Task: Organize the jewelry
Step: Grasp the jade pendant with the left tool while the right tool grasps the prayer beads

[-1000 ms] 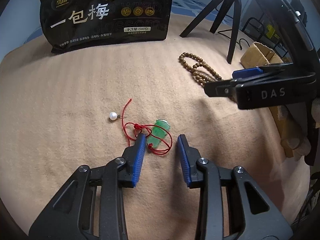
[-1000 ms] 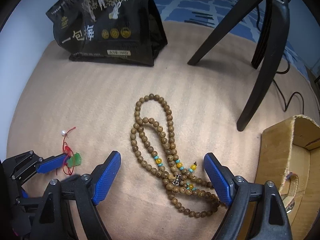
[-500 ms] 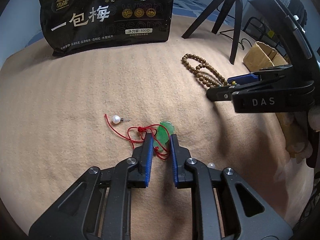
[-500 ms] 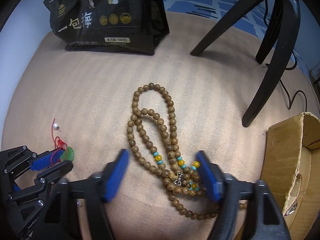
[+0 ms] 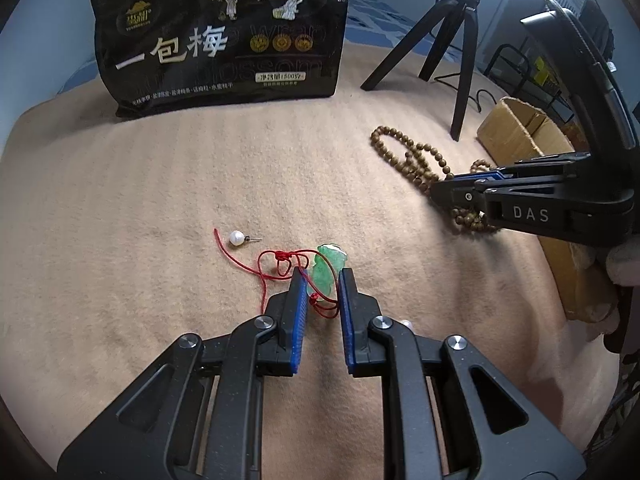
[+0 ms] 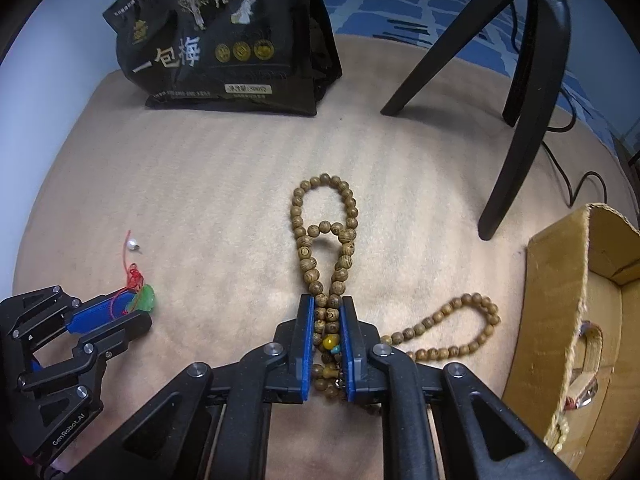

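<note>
A green jade pendant [image 5: 329, 269] on a red cord [image 5: 276, 266] lies on the tan blanket. My left gripper [image 5: 323, 276] is shut on the pendant; it also shows in the right wrist view [image 6: 138, 306], at the lower left. A loose pearl earring [image 5: 236, 237] lies just left of the cord. A wooden bead necklace [image 6: 324, 240] with yellow and teal beads lies in loops. My right gripper [image 6: 327, 304] is shut on the necklace's bunched strands, and one loop trails to the right.
A black snack bag [image 5: 224, 36] stands at the back. A black tripod [image 6: 516, 92] stands at the back right. An open cardboard box [image 6: 576, 320] with jewelry inside sits at the right edge of the blanket [image 5: 120, 200].
Both grippers closed from wide open. The left closed on the jade pendant and dragged the cord slightly. The right closed on the bead necklace, bunching its strands together.
</note>
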{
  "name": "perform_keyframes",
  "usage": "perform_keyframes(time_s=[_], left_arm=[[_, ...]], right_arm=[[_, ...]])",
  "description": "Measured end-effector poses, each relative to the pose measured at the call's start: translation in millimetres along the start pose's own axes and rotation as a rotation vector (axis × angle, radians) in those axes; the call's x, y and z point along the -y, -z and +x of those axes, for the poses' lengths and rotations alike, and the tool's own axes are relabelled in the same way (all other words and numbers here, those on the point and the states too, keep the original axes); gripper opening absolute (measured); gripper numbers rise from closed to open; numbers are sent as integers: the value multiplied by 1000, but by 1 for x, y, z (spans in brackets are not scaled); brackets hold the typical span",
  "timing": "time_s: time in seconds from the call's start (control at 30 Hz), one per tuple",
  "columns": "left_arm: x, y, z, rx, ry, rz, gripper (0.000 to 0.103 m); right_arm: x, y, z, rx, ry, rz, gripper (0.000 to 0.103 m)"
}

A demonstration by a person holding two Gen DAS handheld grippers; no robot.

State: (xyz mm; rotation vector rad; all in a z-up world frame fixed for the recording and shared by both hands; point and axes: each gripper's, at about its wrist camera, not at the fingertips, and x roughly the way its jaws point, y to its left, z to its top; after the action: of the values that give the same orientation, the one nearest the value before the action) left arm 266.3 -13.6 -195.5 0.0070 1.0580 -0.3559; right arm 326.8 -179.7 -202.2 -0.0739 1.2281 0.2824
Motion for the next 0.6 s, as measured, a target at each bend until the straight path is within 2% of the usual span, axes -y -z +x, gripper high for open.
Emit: perform_keyframes(time_s=[0.1,0.13,0.3,0.6], left_arm=[[1,0,-8,12,3,-4,14],[1,0,-11,15,4,-5,14],[5,1,-22,30,3,1,14],[8,0,-37,49,11,2,12]], right_arm=[[-2,3,-14,30,-14,6,9],[-3,4,-20,41,-20,10,4],[-5,6,-39,73,-7,4,4],[3,8,-47,98,-3,16,3]])
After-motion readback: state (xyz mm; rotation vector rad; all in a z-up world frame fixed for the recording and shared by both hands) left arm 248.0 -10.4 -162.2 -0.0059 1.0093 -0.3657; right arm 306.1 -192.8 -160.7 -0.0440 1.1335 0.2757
